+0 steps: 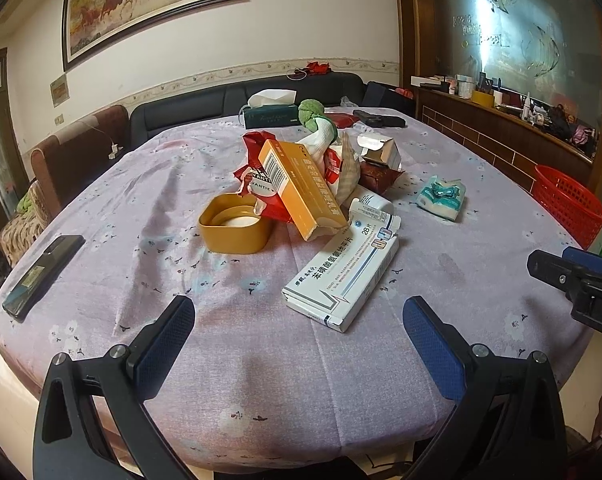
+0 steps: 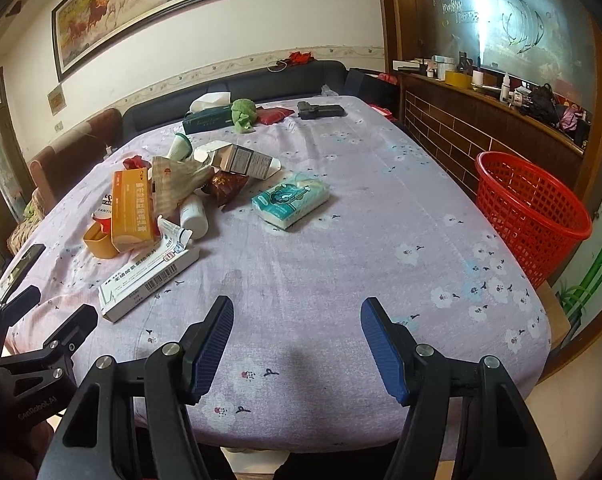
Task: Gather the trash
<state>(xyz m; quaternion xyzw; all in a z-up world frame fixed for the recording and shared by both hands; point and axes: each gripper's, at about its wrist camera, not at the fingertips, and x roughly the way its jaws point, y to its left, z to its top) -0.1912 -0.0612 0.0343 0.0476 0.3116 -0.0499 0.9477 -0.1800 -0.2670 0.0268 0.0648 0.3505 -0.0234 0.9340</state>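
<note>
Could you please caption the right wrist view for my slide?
Open right tool above the table, trash pile left, red basket right.

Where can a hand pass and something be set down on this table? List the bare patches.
Bare: the wide cloth between the tissue pack and the red basket, and the near edge ahead of the right gripper. Crowded: the pile around the orange box and white box.

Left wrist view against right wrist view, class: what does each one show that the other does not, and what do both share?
Only the left wrist view shows the inside of the yellow tub, with a white disc at its bottom. Only the right wrist view shows the whole red basket, standing beyond the table's edge, and the bamboo wall sticker. Both share the white medicine box, orange box, tissue pack, and both open, empty grippers: left gripper, right gripper.
</note>
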